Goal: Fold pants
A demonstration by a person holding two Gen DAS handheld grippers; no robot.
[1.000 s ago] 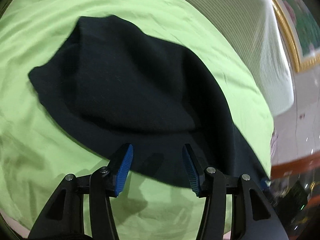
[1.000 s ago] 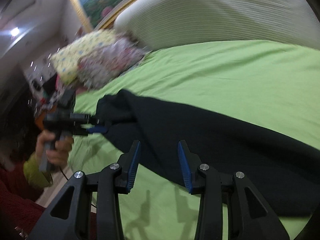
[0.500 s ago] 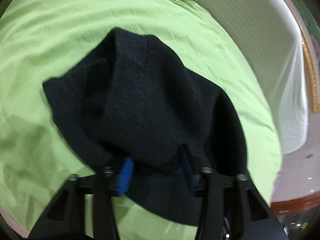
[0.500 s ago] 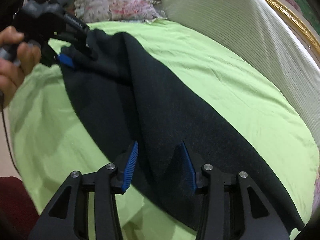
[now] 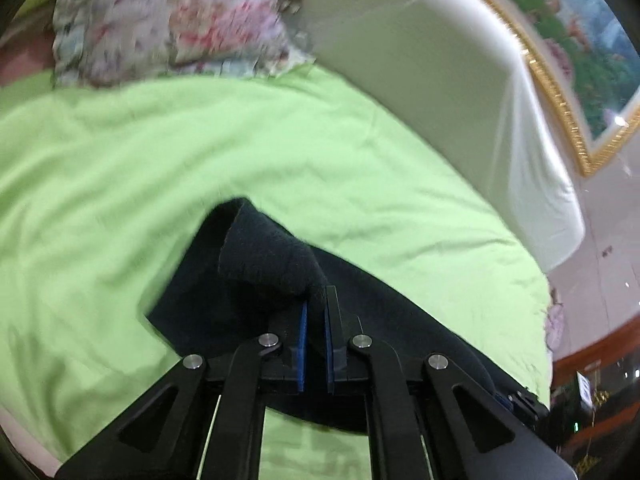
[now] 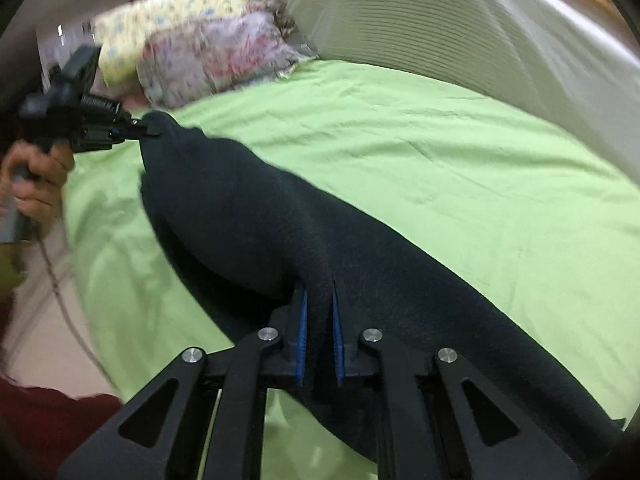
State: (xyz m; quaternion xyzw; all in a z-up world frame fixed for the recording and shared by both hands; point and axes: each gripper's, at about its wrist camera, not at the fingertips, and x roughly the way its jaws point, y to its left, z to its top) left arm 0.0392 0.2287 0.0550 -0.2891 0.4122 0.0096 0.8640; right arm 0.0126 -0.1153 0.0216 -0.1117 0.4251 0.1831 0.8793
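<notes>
The black pants (image 6: 280, 220) lie long across a green bed sheet (image 6: 460, 152). My right gripper (image 6: 319, 300) is shut on a pinched-up fold of the pants near their middle. My left gripper (image 5: 315, 304) is shut on a bunched end of the pants (image 5: 264, 256) and lifts it off the sheet. The left gripper also shows at the left of the right wrist view (image 6: 150, 130), clamped on the far end of the pants, with the hand that holds it below.
Floral and yellow pillows (image 6: 208, 52) lie at the head of the bed beside a white ribbed headboard cover (image 6: 440, 20). A gold-framed picture (image 5: 560, 92) hangs behind. The bed's edge and floor lie at the right (image 5: 600, 280).
Both grippers were open above the pants and have closed on the fabric. The left end and the middle fold are now pulled up off the sheet.
</notes>
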